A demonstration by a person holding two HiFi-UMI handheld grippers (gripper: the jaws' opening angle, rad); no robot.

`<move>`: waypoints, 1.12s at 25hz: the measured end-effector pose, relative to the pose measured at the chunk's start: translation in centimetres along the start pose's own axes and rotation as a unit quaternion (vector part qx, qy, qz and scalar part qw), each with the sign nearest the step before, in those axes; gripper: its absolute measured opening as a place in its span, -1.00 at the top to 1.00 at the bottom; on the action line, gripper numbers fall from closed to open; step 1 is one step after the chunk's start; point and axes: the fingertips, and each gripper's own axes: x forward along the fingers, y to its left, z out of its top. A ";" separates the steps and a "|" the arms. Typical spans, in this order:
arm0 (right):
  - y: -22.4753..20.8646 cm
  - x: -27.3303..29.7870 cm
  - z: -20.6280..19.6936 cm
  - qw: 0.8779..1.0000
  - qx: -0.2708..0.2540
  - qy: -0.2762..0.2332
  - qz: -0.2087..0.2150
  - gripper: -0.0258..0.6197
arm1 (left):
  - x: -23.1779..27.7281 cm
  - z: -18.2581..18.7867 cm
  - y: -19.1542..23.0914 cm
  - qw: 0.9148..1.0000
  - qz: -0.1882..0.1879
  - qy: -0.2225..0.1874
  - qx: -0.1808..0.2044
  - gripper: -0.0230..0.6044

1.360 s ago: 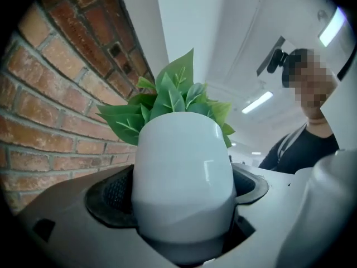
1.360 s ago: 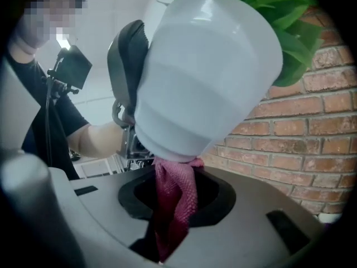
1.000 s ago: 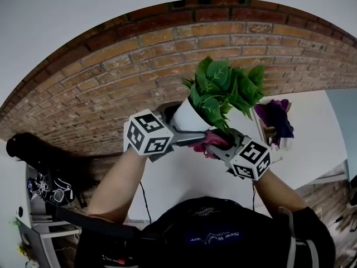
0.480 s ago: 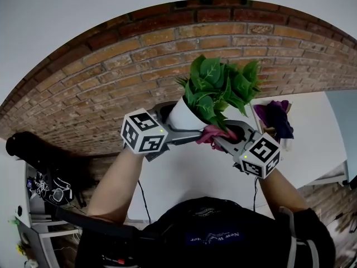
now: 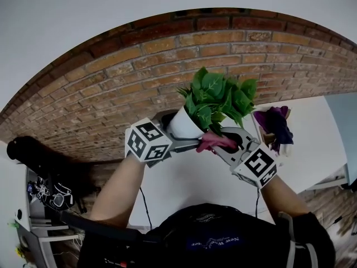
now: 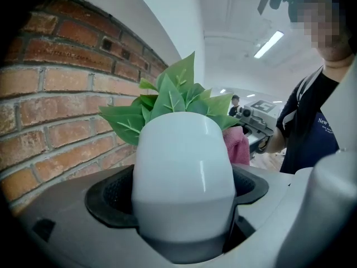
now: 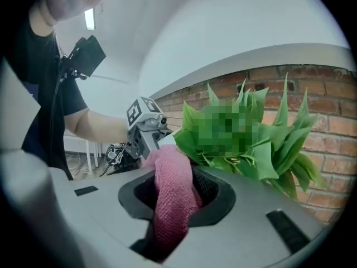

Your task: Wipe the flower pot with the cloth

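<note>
Since the left gripper (image 6: 184,230) has its fingers clamped round the pot (image 6: 183,166), held aloft, and the right gripper (image 5: 230,146) fingers pinch the cloth (image 7: 170,197) at the pot's rim, hard rubbing could twist the pot loose.

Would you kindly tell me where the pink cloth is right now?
The cloth is clamped in the right gripper, mid-frame in the head view, just beside the white flower pot in the left gripper.

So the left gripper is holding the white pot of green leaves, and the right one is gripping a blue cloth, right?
Not quite: the cloth is pink, not blue, as the right gripper view shows. The rest holds: the right gripper is shut on it, and the left gripper holds the white pot.
</note>
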 end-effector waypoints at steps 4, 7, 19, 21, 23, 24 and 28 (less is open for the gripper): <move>0.4 -0.2 0.1 1.000 -0.007 0.004 0.006 0.66 | 0.1 -0.3 -0.2 1.000 -0.003 0.001 -0.003 -0.68; 0.9 -0.5 0.7 0.999 -0.032 0.005 0.008 0.66 | -0.1 -0.1 -0.1 1.000 0.000 -0.001 0.001 -0.69; 0.5 -1.9 4.5 0.998 -0.062 -0.020 0.021 0.66 | 0.0 -1.8 0.5 0.996 0.044 0.050 0.064 -0.69; 1.1 -1.0 4.6 0.995 -0.094 -0.001 0.017 0.66 | 0.9 -2.2 -0.3 0.992 0.046 0.072 0.092 -0.69; 1.7 0.0 4.5 0.991 -0.129 0.021 0.010 0.66 | 1.8 -2.6 -1.2 0.986 0.050 0.096 0.125 -0.69; 1.9 0.6 4.4 0.988 -0.149 0.033 0.004 0.66 | 2.2 -2.8 -1.6 0.982 0.055 0.110 0.144 -0.69; 1.5 2.4 3.6 0.970 -0.227 0.086 -0.028 0.66 | 3.2 -3.4 -2.5 0.963 0.074 0.152 0.212 -0.68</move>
